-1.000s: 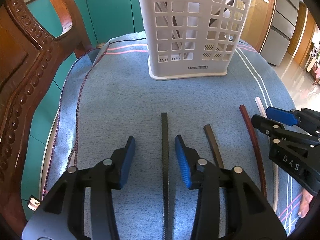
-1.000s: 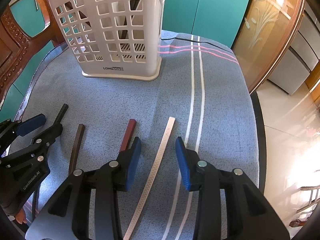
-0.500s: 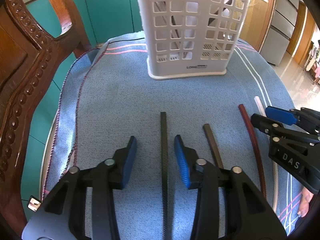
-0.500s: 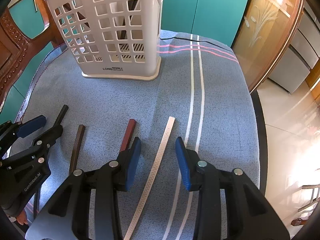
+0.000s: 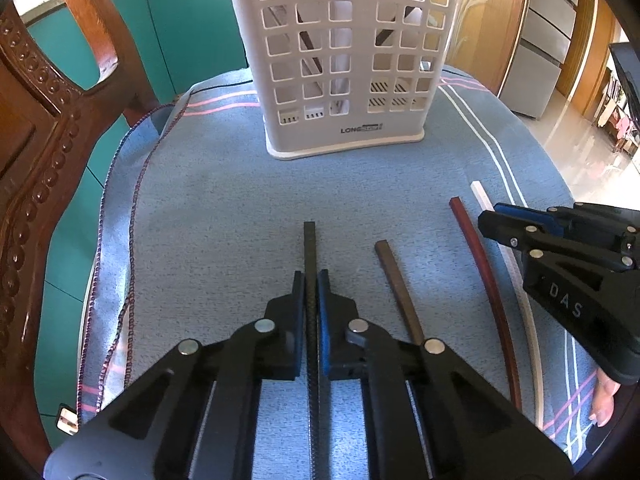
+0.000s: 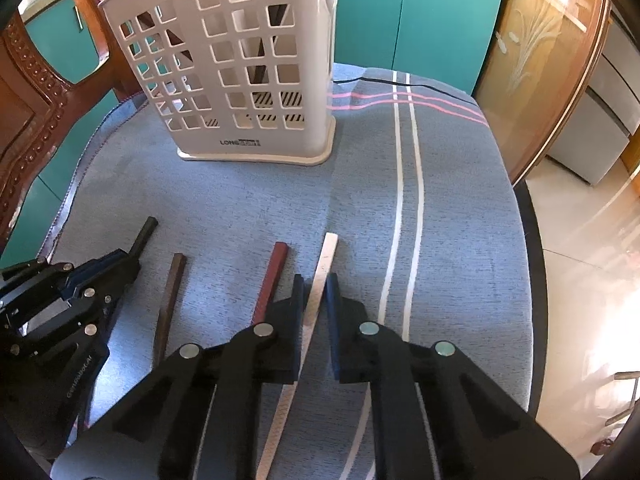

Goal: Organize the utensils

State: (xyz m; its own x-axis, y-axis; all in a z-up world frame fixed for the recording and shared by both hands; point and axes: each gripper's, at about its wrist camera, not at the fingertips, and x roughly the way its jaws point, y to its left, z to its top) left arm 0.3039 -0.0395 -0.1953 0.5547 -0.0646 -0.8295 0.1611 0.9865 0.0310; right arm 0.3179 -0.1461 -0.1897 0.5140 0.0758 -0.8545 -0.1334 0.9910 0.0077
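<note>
Now each gripper has just been closing on its own stick. The black stick (image 5: 309, 248) lies on the cloth (image 5: 224, 216) well in front of the basket (image 5: 344, 60), pointing toward it, and the left gripper (image 5: 310, 280) is clamped on it partway along, pads on both sides. The white stick (image 6: 325, 264), the one farthest right of the basket's front, sits between the pads of the right gripper (image 6: 314, 284), which has pinched in on it; the left pad touches, the right looks a hair off, so the hold may be light. Between these two lie a brown stick (image 5: 396, 280) and a red stick (image 5: 480, 264), untouched, also aimed at the basket. Sticks already stand inside the basket, so these outer two are likely next to go in. Gripping along the length suits lifting them upright into a compartment.
</note>
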